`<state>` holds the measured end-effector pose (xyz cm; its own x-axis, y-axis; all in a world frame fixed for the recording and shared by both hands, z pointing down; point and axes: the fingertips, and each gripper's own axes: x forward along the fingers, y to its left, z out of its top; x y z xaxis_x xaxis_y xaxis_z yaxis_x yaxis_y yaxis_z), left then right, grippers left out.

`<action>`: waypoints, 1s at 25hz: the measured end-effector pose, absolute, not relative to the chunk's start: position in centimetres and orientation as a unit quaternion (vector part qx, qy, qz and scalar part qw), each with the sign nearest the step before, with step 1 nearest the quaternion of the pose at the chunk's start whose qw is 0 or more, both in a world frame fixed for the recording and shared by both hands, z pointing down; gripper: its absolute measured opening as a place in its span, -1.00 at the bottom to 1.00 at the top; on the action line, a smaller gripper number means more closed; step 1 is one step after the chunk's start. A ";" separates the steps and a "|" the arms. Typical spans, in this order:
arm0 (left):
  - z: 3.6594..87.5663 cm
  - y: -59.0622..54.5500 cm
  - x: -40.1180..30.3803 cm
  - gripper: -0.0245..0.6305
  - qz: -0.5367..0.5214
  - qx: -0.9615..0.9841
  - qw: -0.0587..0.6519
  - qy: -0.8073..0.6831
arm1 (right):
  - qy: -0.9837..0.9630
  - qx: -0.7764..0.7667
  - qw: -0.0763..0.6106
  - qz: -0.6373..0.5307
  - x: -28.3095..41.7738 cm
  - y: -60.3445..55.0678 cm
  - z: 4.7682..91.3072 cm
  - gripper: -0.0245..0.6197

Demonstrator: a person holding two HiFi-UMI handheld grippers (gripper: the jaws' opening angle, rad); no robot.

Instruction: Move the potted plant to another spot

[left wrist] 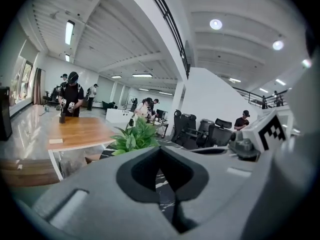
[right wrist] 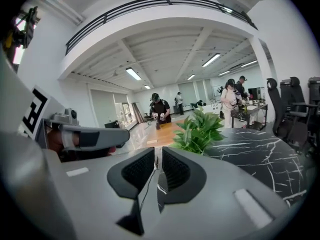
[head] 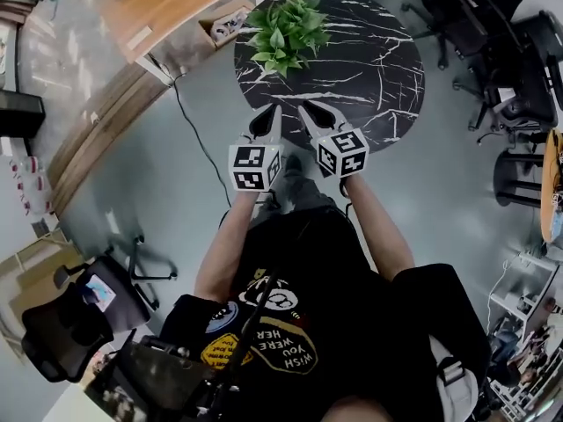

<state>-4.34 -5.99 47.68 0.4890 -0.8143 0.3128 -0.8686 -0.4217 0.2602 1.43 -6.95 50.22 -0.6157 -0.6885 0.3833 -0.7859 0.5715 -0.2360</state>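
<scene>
Two grippers hang side by side at the near edge of the round black table [head: 387, 77], and neither one has hold of anything. The left gripper [head: 268, 118] has its jaws pressed together at the tips, with nothing in them. The right gripper [head: 310, 111] has its jaws just a crack apart, so a thin slit shows between them, and it is empty too. The potted plant [head: 286, 29] sits ahead of both, well apart from them, on the far side of the table near its rim. From the left gripper it is ahead and a little to the left. From the right gripper it is ahead and a little to the right. Neither one looks clearly nearer. The plant stands upright, so its long way runs up and down. Its pot is hidden under the leaves [head: 303, 16]. I think both grippers must go forward over the table and open much wider before they can take the pot.
</scene>
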 end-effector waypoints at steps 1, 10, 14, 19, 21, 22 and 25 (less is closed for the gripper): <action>48.3 -7.4 -4.3 -0.91 0.066 0.838 0.198 -0.505 | -0.882 0.409 0.132 0.192 1.2 -8.3 51.2 -0.75; 55.0 -16.0 -4.3 -0.91 0.106 0.812 0.190 -0.542 | -0.874 0.424 0.154 0.178 1.6 -18.3 58.3 -0.66; 58.1 -18.7 -5.3 -0.91 0.116 0.808 0.201 -0.542 | -0.857 0.455 0.169 0.173 2.1 -22.0 61.0 -0.59; 60.6 -19.6 -6.6 -0.91 0.121 0.804 0.216 -0.540 | -0.837 0.484 0.180 0.179 1.8 -26.0 64.8 0.04; 61.3 -19.6 -6.9 -0.91 0.122 0.804 0.222 -0.538 | -0.833 0.491 0.186 0.175 1.3 -27.6 66.5 0.26; 61.6 -19.5 -7.1 -0.91 0.124 0.804 0.225 -0.536 | -0.833 0.491 0.187 0.173 1.0 -28.4 67.4 0.33; 62.4 -19.3 -7.8 -0.91 0.124 0.802 0.236 -0.535 | -0.841 0.478 0.183 0.178 -0.1 -30.3 70.0 0.49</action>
